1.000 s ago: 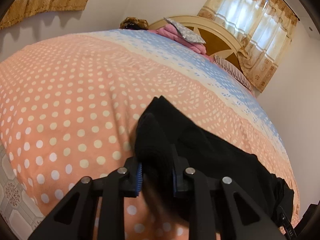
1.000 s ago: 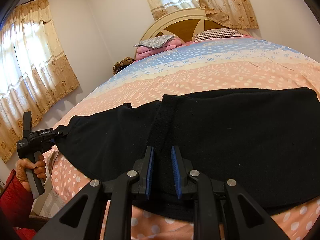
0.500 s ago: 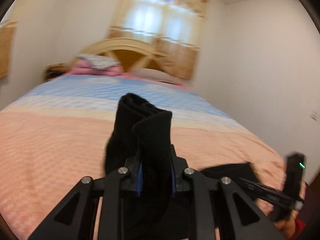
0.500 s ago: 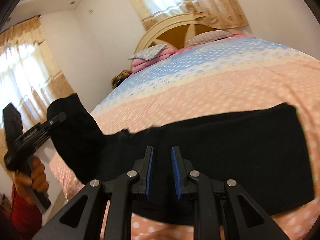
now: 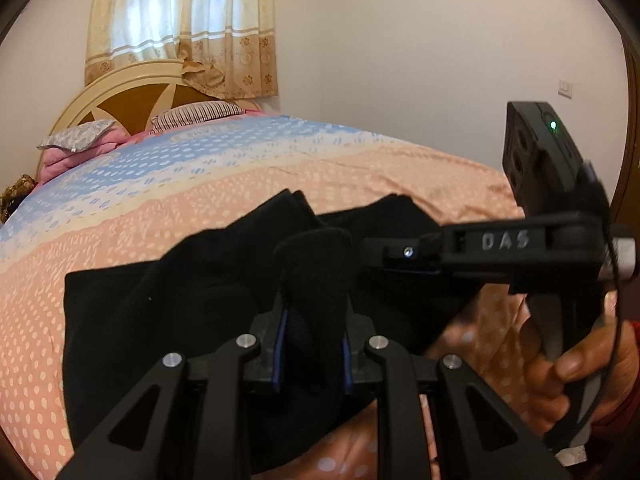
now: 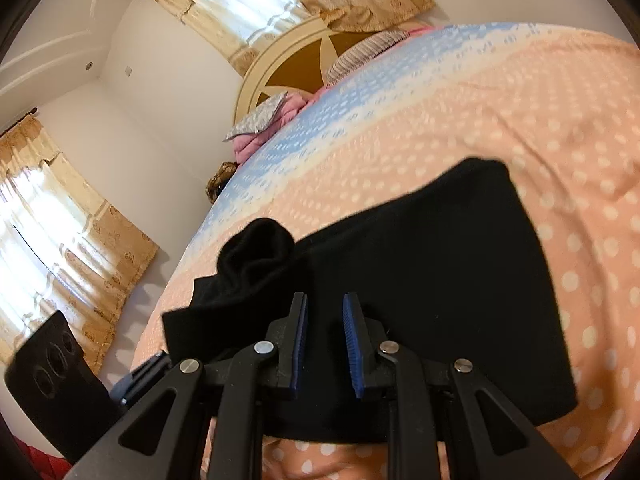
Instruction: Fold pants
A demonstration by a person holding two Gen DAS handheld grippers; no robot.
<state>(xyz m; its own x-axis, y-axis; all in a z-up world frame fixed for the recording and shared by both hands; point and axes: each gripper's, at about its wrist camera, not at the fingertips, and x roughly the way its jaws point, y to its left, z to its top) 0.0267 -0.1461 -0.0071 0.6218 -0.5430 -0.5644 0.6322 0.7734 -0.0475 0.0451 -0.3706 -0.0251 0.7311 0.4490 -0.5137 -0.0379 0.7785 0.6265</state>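
Black pants (image 5: 168, 304) lie across the dotted peach and blue bedspread (image 5: 120, 216). My left gripper (image 5: 312, 320) is shut on a bunched end of the pants, and the fabric stands up between its blue pads. Just to its right, my right gripper (image 5: 376, 252) comes in from the side, held by a hand (image 5: 580, 364), and its tips grip the pants' near edge. In the right wrist view, the right gripper (image 6: 325, 340) sits low over the pants (image 6: 440, 280) with black cloth between its pads. A lifted fold (image 6: 256, 248) rises at the left. The left gripper's housing (image 6: 52, 380) shows at the lower left.
At the head of the bed are a cream and brown headboard (image 5: 132, 96), a striped pillow (image 5: 200, 114) and pink bedding (image 5: 60, 160). A curtained window (image 5: 180, 24) is behind it, and a white wall (image 5: 440, 80) runs along the right side. A red sleeve (image 6: 36, 460) shows low.
My left gripper swung the pants end from the bed's left side over beside the right gripper, rolling as it went. The right gripper shifted and rolled, and the pants now look shorter and doubled.
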